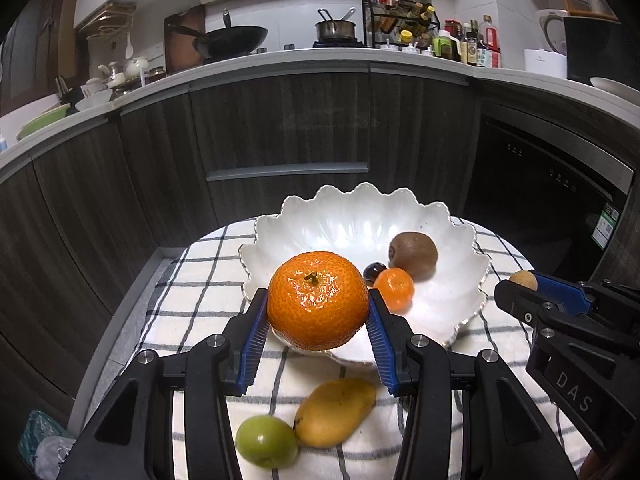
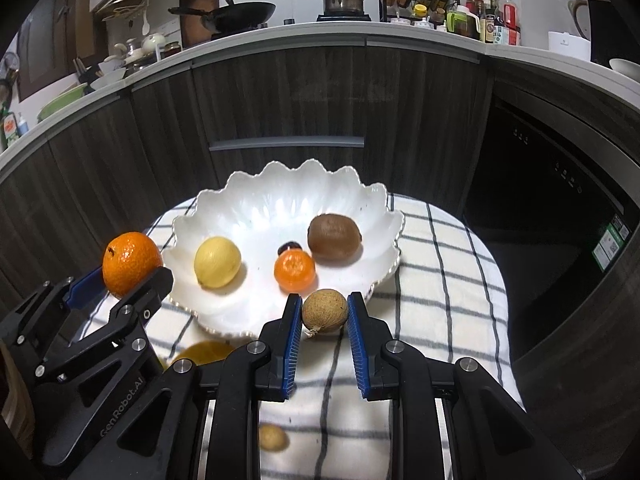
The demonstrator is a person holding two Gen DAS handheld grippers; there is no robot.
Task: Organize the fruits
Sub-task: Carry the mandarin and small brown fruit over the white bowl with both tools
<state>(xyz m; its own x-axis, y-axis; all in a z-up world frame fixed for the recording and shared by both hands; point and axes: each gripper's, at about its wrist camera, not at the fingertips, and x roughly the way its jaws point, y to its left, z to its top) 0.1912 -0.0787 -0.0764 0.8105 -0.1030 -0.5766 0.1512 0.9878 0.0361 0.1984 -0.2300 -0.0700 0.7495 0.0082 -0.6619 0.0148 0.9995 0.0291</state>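
- kitchen cabinets stand behind a checked cloth [image 1: 192, 304] on which the white scalloped bowl [image 2: 224, 208] rests.
- left gripper [image 1: 318, 320] is clamped on a large orange [image 1: 318, 300], held over the bowl's near rim.
- right gripper [image 2: 325, 312] pinches a small brown fruit [image 2: 324, 311] near the bowl's near right edge.
- kiwi [image 2: 334, 237], small mandarin [image 2: 294, 270] and lemon [image 2: 217, 262] already lie inside; a mango [image 1: 335, 412] and green fruit [image 1: 267, 442] wait on the cloth.
- step in hand looks like carrying to the bowl; next, each gripper should move further in, lower, then open.

Dark wood-grain cabinets [image 1: 280, 120] under cluttered white countertop [image 1: 320, 58]
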